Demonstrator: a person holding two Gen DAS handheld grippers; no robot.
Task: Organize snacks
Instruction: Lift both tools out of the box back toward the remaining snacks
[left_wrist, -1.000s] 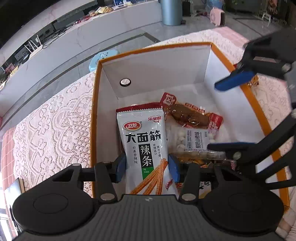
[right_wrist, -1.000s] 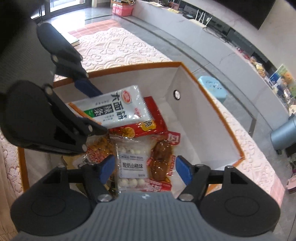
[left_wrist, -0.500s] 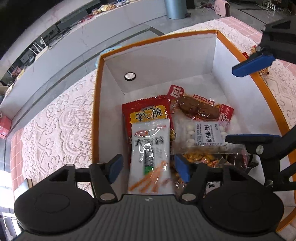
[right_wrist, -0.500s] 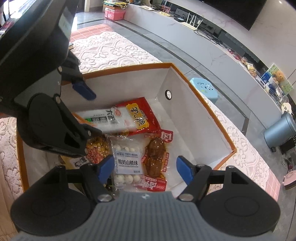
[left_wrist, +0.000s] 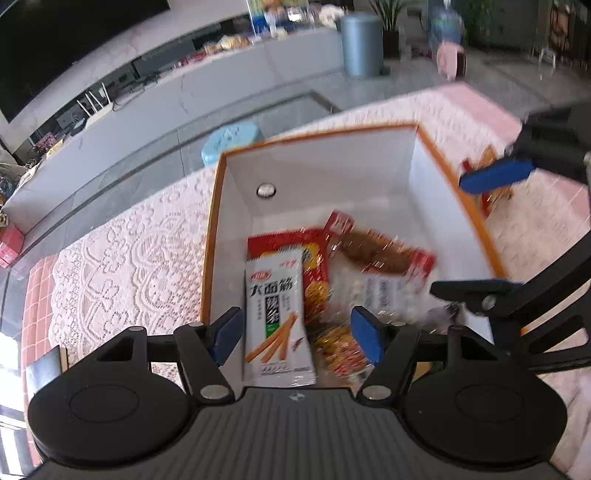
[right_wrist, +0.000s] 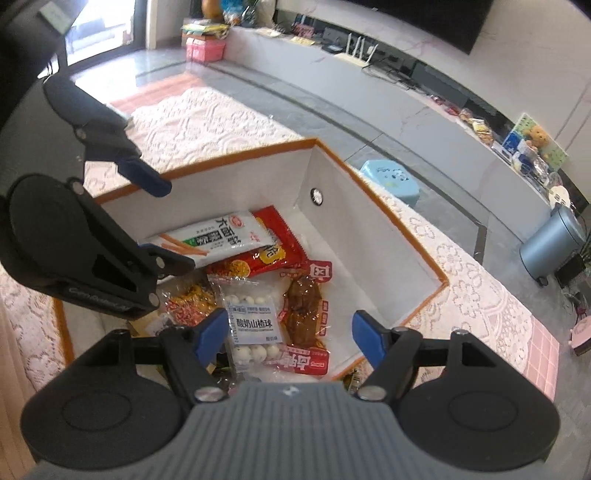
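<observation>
White card lined with an orange rim, the box (right_wrist: 369, 229) sits on the lace tablecloth (left_wrist: 122, 258) and already holds most of the snacks. The white packet of spicy sticks (left_wrist: 275, 314) lies flat inside, along the wall on the left gripper's side, partly over a red packet (right_wrist: 273, 251). Beside them lie a clear bag of white balls (right_wrist: 251, 325), a brown meat snack (right_wrist: 303, 306) and some small orange wrapped pieces (right_wrist: 188, 306).

The left gripper (left_wrist: 295, 332) has just been opening; its blue pads stand wide on either side of the white packet without touching it, so that packet is let go and down. The right gripper (right_wrist: 288, 336) is also spread wide and empty above the box, over the bag of balls and the meat snack.

Judging by this, the packing is well along. At least one more snack (left_wrist: 487, 184), reddish and blurred, shows on the cloth outside the far wall, so some gathering probably remains. Whether more lies out of view cannot be told.
</observation>
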